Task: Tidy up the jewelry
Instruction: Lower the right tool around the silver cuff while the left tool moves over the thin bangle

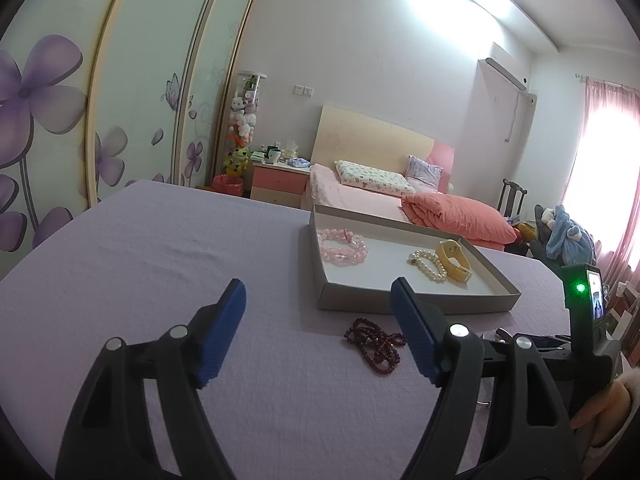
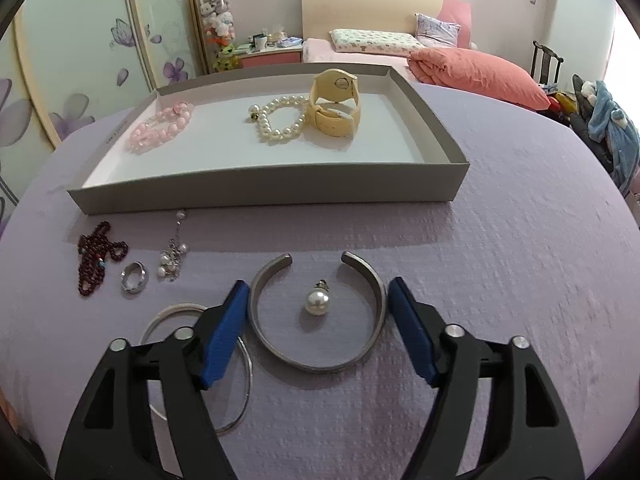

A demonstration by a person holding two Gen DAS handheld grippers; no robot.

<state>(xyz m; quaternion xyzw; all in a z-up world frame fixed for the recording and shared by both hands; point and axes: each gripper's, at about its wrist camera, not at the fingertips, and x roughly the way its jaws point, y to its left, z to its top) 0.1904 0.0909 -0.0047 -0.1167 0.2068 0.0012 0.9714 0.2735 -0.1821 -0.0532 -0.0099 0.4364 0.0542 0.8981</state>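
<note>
We are in a home bedroom. We see a bed (image 1: 360, 196) with a pale headboard (image 1: 368, 136), patterned pillows and a folded coral quilt (image 1: 460, 216), a pink bedside cabinet (image 1: 278, 182), sliding wardrobe doors (image 1: 60, 120) printed with purple flowers, a clear column of plush toys (image 1: 244, 120), pink curtains (image 1: 616, 168) at a bright window, and a wall air conditioner (image 1: 506, 72).

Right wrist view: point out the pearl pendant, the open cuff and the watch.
pearl pendant (image 2: 317, 302), right wrist view, on the pearl.
open cuff (image 2: 316, 365), right wrist view, on its near band.
watch (image 2: 335, 85), right wrist view, on its face.
</note>
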